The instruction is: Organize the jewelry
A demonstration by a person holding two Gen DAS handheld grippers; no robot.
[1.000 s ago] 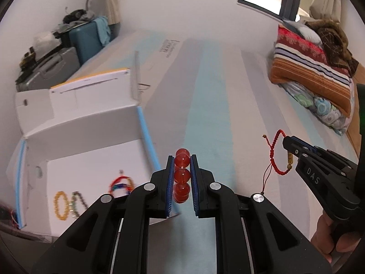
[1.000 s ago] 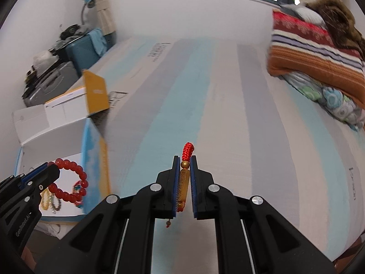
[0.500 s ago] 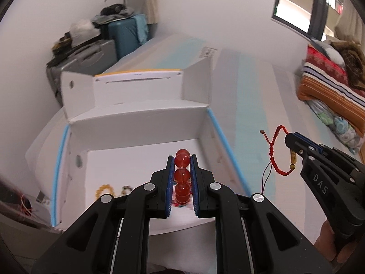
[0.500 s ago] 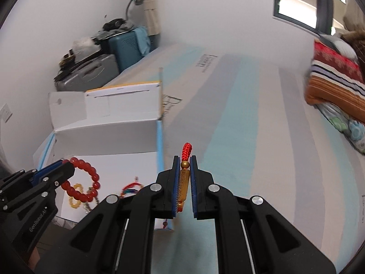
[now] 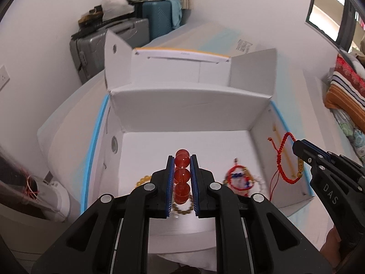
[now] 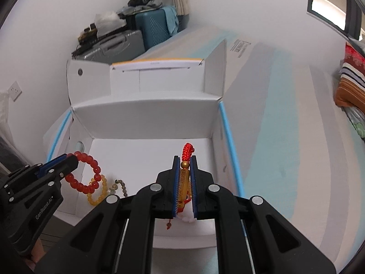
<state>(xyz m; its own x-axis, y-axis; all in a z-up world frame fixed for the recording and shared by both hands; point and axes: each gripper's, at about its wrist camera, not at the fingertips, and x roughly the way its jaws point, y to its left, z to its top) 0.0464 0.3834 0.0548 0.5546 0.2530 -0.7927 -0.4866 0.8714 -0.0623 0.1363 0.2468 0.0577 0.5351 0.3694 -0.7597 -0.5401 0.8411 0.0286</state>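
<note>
Right now, both handheld grippers hang above an open white cardboard box with blue-taped edges (image 5: pixel 277 116), which sits on a bed with a pale blue and grey striped cover (image 6: pixel 285 118). The left gripper (image 5: pixel 182 166) has its jaws closed on a bracelet of large translucent red-orange beads (image 5: pixel 182 172); in its own view, three beads stack in a line between the blue pads, running along the fingers, while the right wrist view shows the rest of the loop (image 6: pixel 87 175) hanging free below the tips. The right gripper (image 6: pixel 184 171) has its jaws shut on the gold charm of a braided red cord bracelet (image 6: pixel 185 178), the charm's long axis lying along the fingers, and the cord loop (image 5: pixel 284 159) dangles beneath. Directly below both sets of jaws lies the white floor of the box, where a yellow amber-bead bracelet (image 6: pixel 98 194), a small-bead brownish bracelet (image 6: pixel 119 186) and a red cord bracelet with blue and white beads (image 5: pixel 237 178) already rest near its front edge. The left gripper appears to sit over the middle of the box, the right one over its right side near the wall, so each piece seems placed to drop straight down once released. Against the far wall stand a grey suitcase (image 5: pixel 107 43) and a teal suitcase (image 5: pixel 157 20).
</note>
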